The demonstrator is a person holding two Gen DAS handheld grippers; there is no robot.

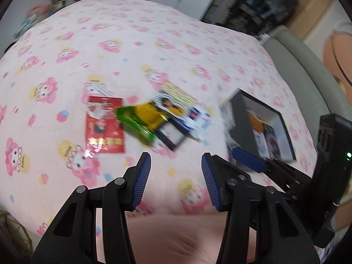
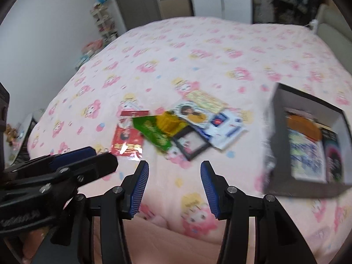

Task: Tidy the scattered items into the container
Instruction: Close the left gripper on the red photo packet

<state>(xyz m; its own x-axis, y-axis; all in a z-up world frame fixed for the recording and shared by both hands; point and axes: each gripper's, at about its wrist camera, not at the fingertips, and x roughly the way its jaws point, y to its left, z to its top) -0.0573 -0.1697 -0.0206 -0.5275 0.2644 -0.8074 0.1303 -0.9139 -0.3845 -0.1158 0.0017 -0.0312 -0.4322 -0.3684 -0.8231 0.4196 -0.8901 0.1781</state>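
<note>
Spreading across both views, the pink cartoon-print bedspread (image 2: 198,50) leaves a wide bare stretch beyond the clutter and another bare band between the clutter and the near edge of the bed, where both grippers hover. The scattered items lie in one overlapping cluster near the middle: a red packet (image 1: 104,124) at the left end, a green and yellow packet (image 1: 140,118) tilted across its right edge, a black-framed card (image 2: 191,144) just right of that, and a white and blue packet (image 2: 226,129) at the right end, with a yellow-topped card (image 2: 206,101) behind. The dark open box (image 2: 305,145) sits apart from the cluster on its right, close to the bed's right side, and already holds several flat packets; in the left wrist view a grey padded bed frame (image 1: 301,74) runs just beyond it. The left gripper (image 1: 176,178) points at the cluster from the near edge, its blue-padded fingers spread wide and holding nothing. The right gripper (image 2: 175,186) sits beside it, aimed between the cluster and the box, fingers likewise spread and empty. Both views are motion-blurred.
</note>
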